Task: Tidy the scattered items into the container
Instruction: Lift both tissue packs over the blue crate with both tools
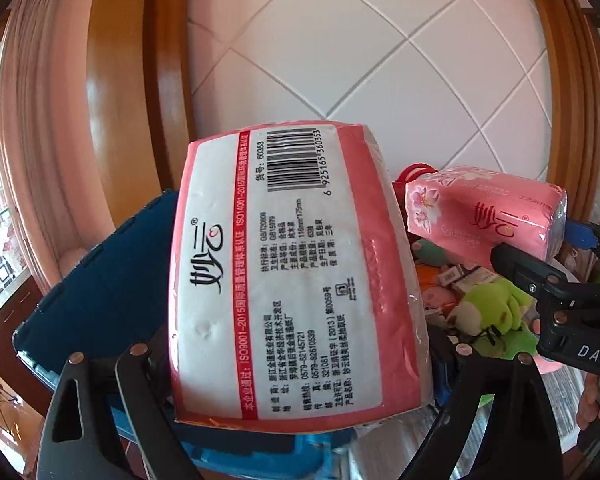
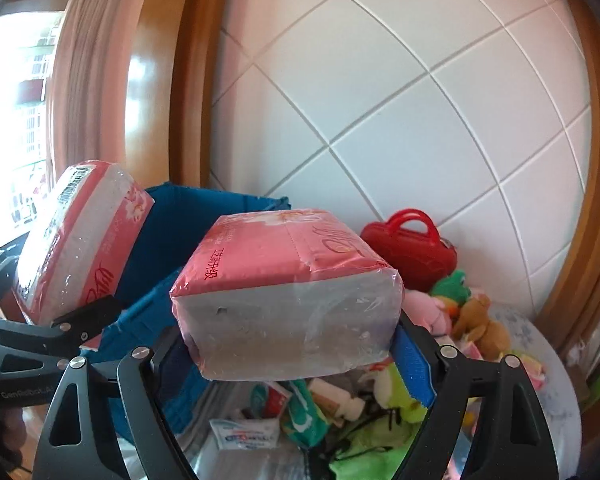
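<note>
Blue bin (image 2: 204, 236) is the landmark, standing against the white tiled wall (image 2: 399, 100). Its inside is hardly visible — the packs and tongs cover most of it, so contents cannot be told.

Left tongs (image 1: 300, 354) pinch a pink tissue pack (image 1: 296, 276), label side toward the lens, held in front of the bin. Right tongs (image 2: 296, 354) pinch a second tissue pack (image 2: 288, 292), clear end facing the camera, just right of the bin's near wall.

Right of the bin: red handbag (image 2: 411, 244) by the wall, then a heap of plush toys (image 2: 467, 312) — green frog, pink and brown ones. Below the second pack, small packets and a white bottle (image 2: 339, 396) lie mixed together on a pale surface; what carries them is unclear.

Right wrist view alone shows the bin's wall and the heap clearly. Left wrist view alone shows the barcode (image 1: 296, 160) and a green plush (image 1: 491, 308) behind the right tongs' finger.

Curtain (image 2: 88, 64) and bright window left of the bin, washed out.
</note>
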